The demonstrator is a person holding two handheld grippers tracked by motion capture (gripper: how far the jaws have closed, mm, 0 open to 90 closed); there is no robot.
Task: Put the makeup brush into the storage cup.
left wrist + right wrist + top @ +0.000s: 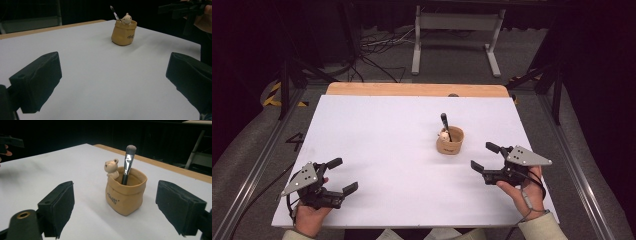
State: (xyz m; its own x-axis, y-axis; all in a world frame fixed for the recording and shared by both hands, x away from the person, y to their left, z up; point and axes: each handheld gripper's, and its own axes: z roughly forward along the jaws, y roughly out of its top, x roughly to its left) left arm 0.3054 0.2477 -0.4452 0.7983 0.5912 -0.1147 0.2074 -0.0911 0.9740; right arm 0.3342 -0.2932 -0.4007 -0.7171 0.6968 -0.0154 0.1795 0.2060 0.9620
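Note:
A small tan bag-shaped pot (450,142) stands upright on the white table (387,140), right of centre. A little bear figure (111,167) sits on its rim and a makeup brush (128,163) stands inside, bristles up. My right gripper (485,156) rests open at the right, its jaws pointing at the pot (126,195), a short way from it. My left gripper (342,175) lies open near the front left corner, far from the pot (124,32). Nothing is between either pair of jaws.
A wooden strip (417,89) runs along the table's far edge. Beyond it stand a white metal frame (457,30) and loose cables (372,50) on the floor. Metal rails (257,165) flank the table.

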